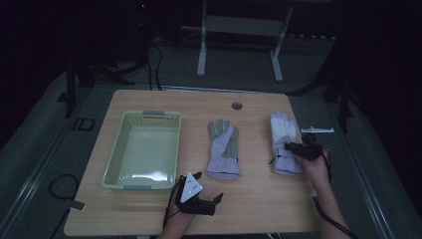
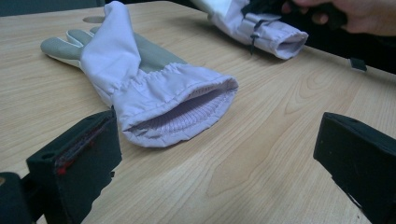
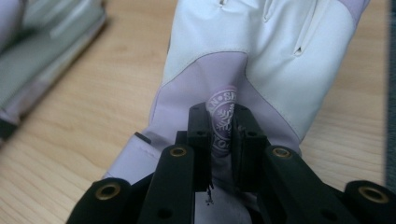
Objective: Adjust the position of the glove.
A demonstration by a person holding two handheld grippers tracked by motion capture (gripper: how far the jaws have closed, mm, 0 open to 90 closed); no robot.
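While your right claw (image 3: 219, 135) pinches a fold of lilac fabric on the right glove (image 1: 284, 142), its jaws stand narrow, with only that raised ridge of cloth between the pads. Seen along those jaws, the pinch sits on the round printed emblem (image 3: 223, 112) on the back of the glove, and the white finger panels spread out beyond the tips. Off to the upper left of that claw, well apart from it, lies the edge of the left glove (image 3: 42, 51) on the wooden table (image 3: 93, 116).

From the high view, your right claw (image 1: 293, 147) comes in over the wrist part of the right glove, with the glove's fingers pointing away from you and its cuff near your hand.

Your left claw (image 1: 206, 186) is spread wide and holds nothing. Its jaws hover low over bare table, and between and just ahead of them lies the open cuff of the left glove (image 2: 154, 93), the ribbed lining showing inside. One jaw stands just beside the cuff's hem; I cannot tell whether it touches. That glove lies palm up, grey palm showing. Farther ahead and to the right of this claw is the cuff of the right glove (image 2: 275, 35). The pale green basket (image 1: 144, 149) sits to the left of your left claw.
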